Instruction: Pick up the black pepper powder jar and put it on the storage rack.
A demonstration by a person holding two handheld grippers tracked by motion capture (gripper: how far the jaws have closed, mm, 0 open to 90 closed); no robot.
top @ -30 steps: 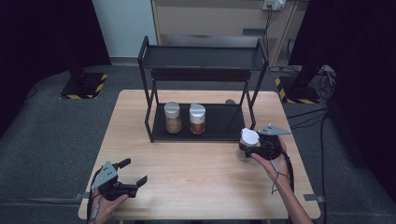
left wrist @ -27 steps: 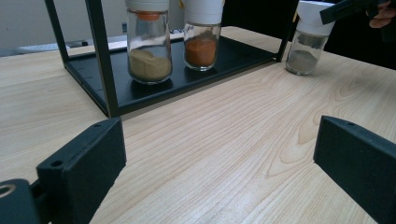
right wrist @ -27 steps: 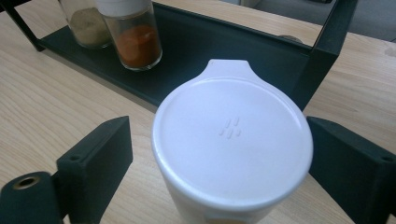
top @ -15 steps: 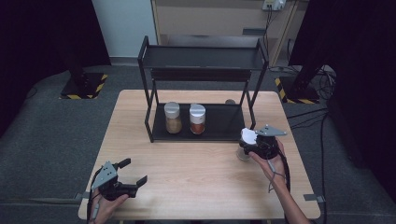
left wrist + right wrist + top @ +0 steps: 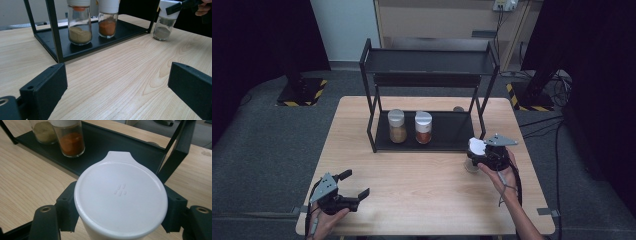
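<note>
Nothing much has shifted since a second ago: right gripper (image 5: 479, 152) is still sitting by the rack's right front leg, jar in the same spot, left gripper unmoved.

Right jaws are pinching the spice jar (image 5: 121, 202) by its white cap, one black pad on each side, as the right gripper view is showing (cap's flat top with a small tab is facing the camera). In the left gripper view the jar's (image 5: 165, 23) glass body is holding grey powder, and its base is sitting on the tabletop (image 5: 422, 185), just outside the rack's right front leg.

Left gripper (image 5: 343, 194) is resting near the front left corner of the tabletop, jaws spread wide with nothing between them, well apart from the jar.

Black two-tier rack (image 5: 432, 65) is standing toward the back of the tabletop. Two more jars are standing upright on its bottom shelf, side by side: one with pale tan powder (image 5: 397, 126), one with orange-red powder (image 5: 423, 127), both white-capped.

Grey floor is surrounding the tabletop (hazard-striped stand bases at the back).
</note>
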